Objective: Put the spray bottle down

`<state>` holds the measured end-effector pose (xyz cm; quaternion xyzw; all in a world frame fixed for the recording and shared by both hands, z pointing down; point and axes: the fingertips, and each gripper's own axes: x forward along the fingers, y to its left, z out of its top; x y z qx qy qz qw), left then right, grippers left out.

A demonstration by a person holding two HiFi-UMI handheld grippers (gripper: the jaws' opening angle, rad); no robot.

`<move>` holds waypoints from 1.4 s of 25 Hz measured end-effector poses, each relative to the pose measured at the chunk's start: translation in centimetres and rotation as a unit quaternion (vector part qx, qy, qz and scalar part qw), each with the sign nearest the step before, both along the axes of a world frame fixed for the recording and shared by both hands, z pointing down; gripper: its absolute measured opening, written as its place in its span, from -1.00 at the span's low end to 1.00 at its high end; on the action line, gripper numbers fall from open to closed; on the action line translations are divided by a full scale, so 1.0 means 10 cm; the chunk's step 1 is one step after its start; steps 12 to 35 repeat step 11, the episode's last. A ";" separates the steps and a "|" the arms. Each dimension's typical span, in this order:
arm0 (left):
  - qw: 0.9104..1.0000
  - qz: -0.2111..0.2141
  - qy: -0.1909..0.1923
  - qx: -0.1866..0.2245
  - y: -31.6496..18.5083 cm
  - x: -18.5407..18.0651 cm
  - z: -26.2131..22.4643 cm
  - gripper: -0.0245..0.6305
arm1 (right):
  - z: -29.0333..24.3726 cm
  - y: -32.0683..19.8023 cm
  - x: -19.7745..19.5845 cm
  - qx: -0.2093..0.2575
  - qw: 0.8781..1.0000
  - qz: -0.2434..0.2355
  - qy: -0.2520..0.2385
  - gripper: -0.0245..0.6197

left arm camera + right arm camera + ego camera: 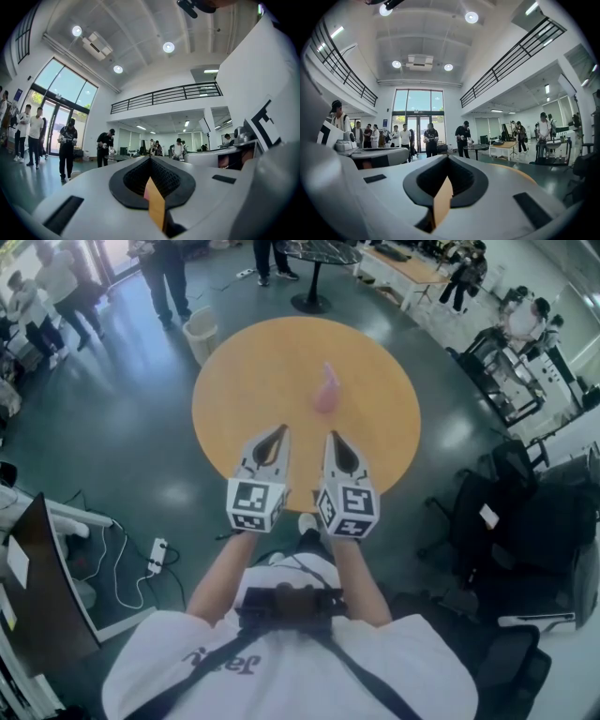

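Spray bottle (326,390) upright on tabletop (234,381), apart from both grippers; task looks done; left gripper (280,430) & right gripper (333,436) both closed, empty, level over near edge; risk: fwd nudge from right gripper tips bottle.

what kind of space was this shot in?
Probably a large open lab or office hall, not a home: a black-railed upper gallery, tall glass entrance doors, and a round orange table with black office chairs nearby.
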<state>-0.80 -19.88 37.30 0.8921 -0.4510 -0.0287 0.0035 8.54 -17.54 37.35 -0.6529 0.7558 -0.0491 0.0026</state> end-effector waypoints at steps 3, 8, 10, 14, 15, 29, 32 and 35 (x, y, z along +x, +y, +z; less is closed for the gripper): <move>1.000 0.001 0.001 -0.001 -0.04 -0.02 0.00 -0.90 | -0.01 -0.04 0.00 0.000 1.000 0.003 0.001 -0.91; 1.000 0.000 0.003 0.000 -0.12 -0.03 -0.01 -0.90 | -0.01 -0.11 0.00 0.000 1.000 0.004 0.006 -0.91; 1.000 0.000 0.003 0.000 -0.15 -0.03 -0.01 -0.90 | -0.01 -0.14 0.01 0.001 1.000 0.006 0.008 -0.91; 1.000 0.001 0.003 0.000 -0.17 -0.02 -0.01 -0.90 | -0.01 -0.16 0.02 0.001 1.000 0.007 0.008 -0.91; 1.000 0.001 0.003 0.000 -0.17 -0.02 -0.01 -0.90 | -0.01 -0.16 0.02 0.001 1.000 0.007 0.008 -0.91; 1.000 0.001 0.003 0.000 -0.17 -0.02 -0.01 -0.90 | -0.01 -0.16 0.02 0.001 1.000 0.007 0.008 -0.91; 1.000 0.001 0.003 0.000 -0.17 -0.02 -0.01 -0.90 | -0.01 -0.16 0.02 0.001 1.000 0.007 0.008 -0.91; 1.000 0.001 0.003 0.000 -0.17 -0.02 -0.01 -0.90 | -0.01 -0.16 0.02 0.001 1.000 0.007 0.008 -0.91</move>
